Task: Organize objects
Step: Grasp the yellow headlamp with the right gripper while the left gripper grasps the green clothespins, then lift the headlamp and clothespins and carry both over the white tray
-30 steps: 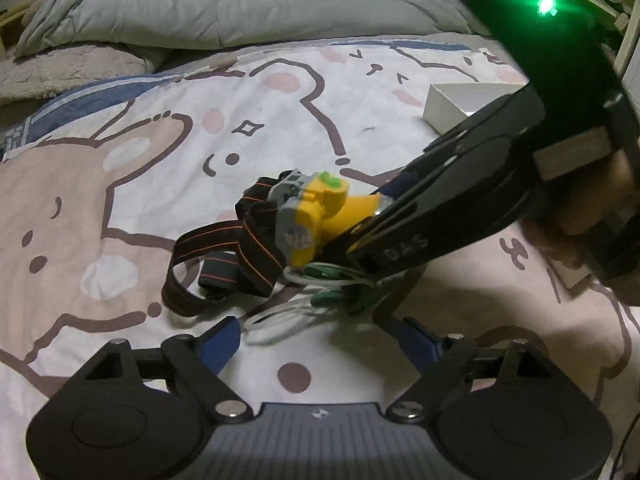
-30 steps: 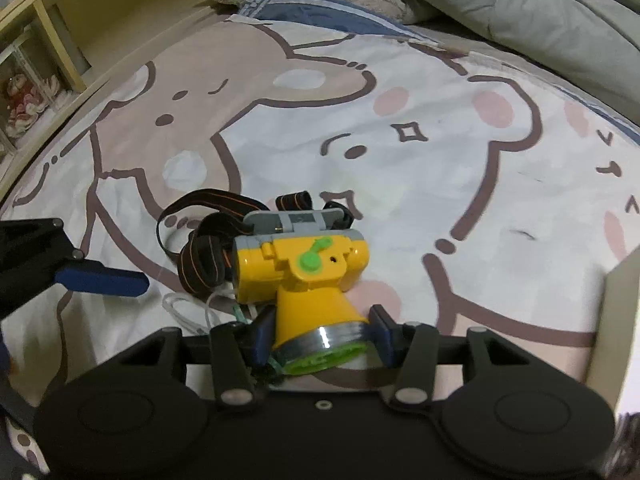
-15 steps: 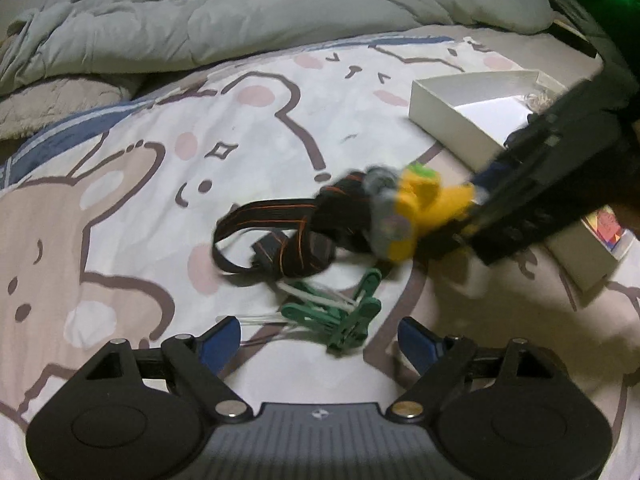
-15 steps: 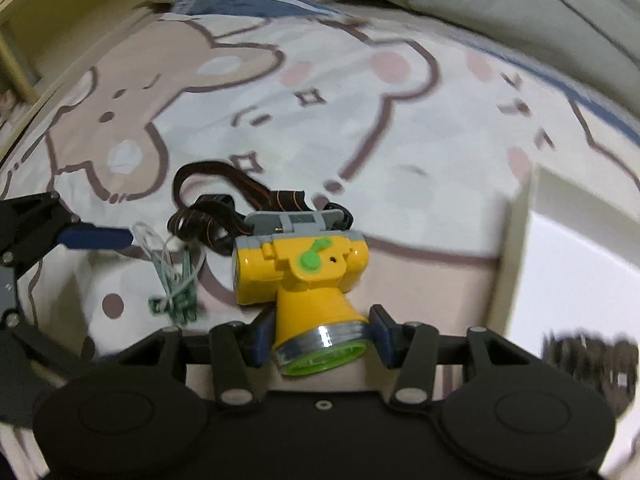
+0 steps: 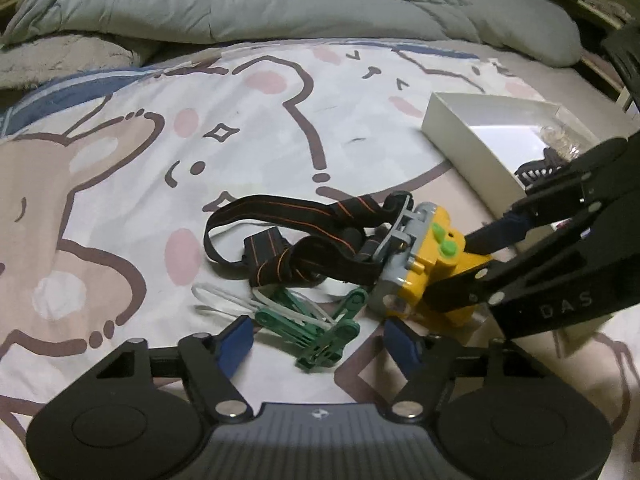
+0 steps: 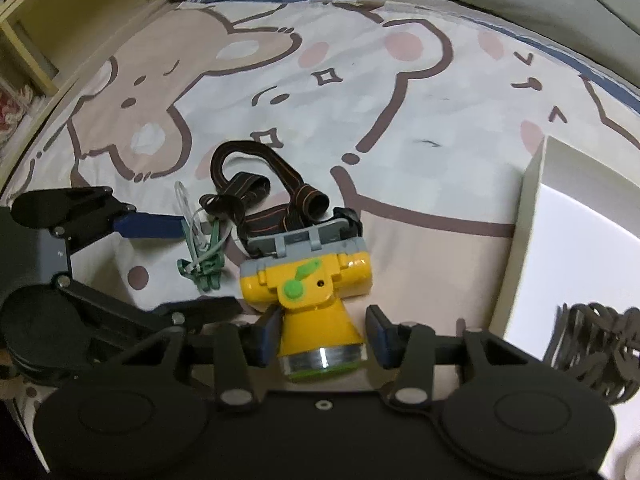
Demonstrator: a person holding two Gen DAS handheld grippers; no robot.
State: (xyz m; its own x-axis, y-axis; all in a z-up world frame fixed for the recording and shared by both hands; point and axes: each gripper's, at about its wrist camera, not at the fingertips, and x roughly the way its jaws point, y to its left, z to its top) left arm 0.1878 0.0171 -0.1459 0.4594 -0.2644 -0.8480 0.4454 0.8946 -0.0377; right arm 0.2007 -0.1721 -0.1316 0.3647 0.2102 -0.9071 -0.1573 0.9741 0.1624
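Closing in from the near edge, the left gripper [image 5: 316, 336] narrows its jaws around the green clips [image 5: 316, 330] tangled with white ties on the bedsheet [image 5: 248, 128]; the blue pads stand either side of the bundle and are not yet pressing it, so nothing is held there. Just beyond, the right gripper [image 6: 322, 334] is also closing, its jaws hugging the yellow headlamp [image 6: 310, 280] by its cone, left pad touching and the right one a hair off, so that grasp looks nearly set rather than firm. Its black strap [image 5: 296, 236] trails loose across the sheet. Farther back sits the white box [image 5: 468, 148], open. My read: headlamp goes boxward next, needing a firm squeeze and a lift that clears the strap from those clips.
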